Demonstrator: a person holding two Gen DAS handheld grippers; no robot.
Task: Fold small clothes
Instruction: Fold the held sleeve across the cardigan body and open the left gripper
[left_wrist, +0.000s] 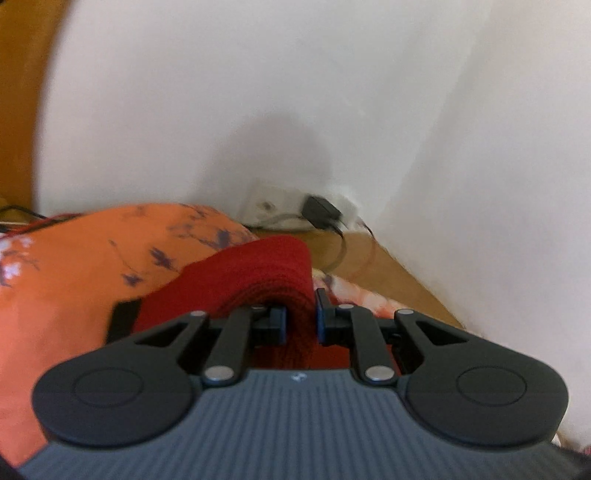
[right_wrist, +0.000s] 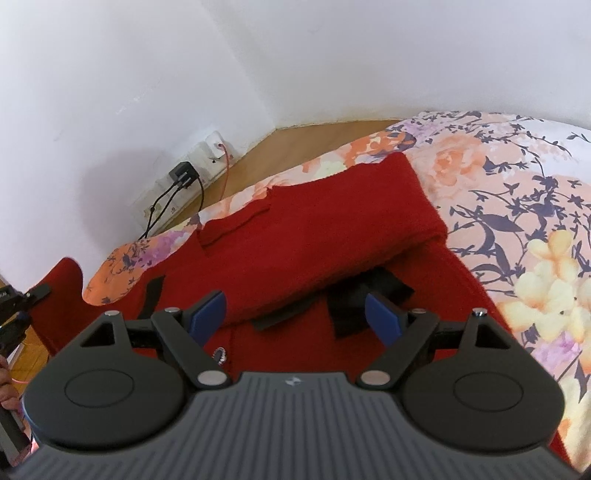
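Note:
A red knitted garment with black patches lies on a floral bedspread, one part folded over its middle. My left gripper is shut on a bunched red edge of the garment, lifted above the bed. In the right wrist view that raised red flap and the left gripper show at the far left. My right gripper hovers open above the garment's near part, its blue pads wide apart with nothing between them.
White walls meet in a corner behind the bed. A wall socket with a black charger and dangling cables sits low on the wall. Wooden floor runs between wall and bed. An orange floral pillow lies left of the raised edge.

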